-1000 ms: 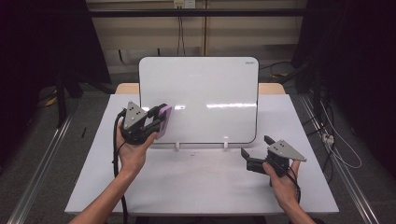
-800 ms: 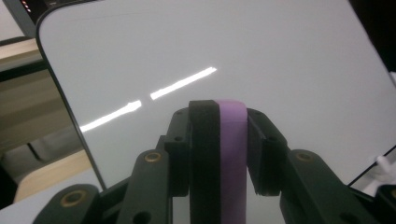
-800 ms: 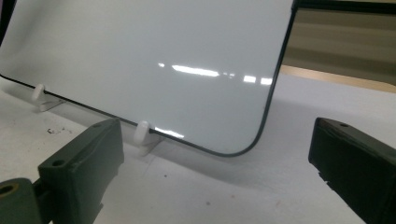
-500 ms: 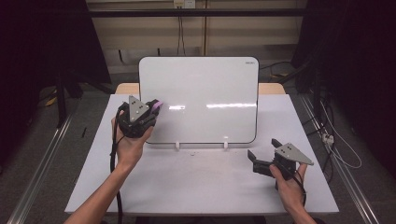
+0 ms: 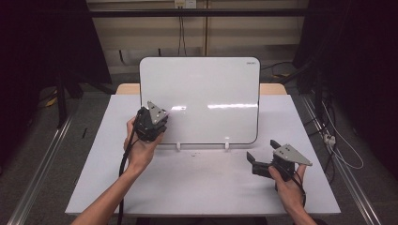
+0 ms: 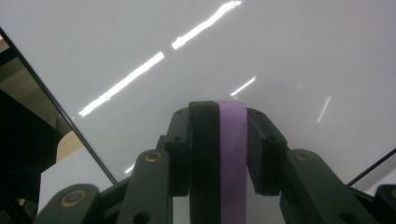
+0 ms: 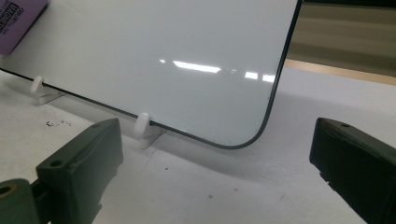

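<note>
Where propped upright on table (image 5: 202, 178): whiteboard (image 5: 211, 98); left hand-held gripper (image 6: 219, 116) clamped on purple block (image 6: 232, 154), probably an eraser, against its face; right hand-held gripper (image 7: 215, 154) apart, beside.

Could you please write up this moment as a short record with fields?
surface: white table
whiteboard: whiteboard upright on two white clips, no writing visible
left gripper: left gripper shut on purple eraser, at the board's lower left part
right gripper: right gripper open, holds nothing, low over the table right of the board's front
contact eraser to board: cannot tell
</note>
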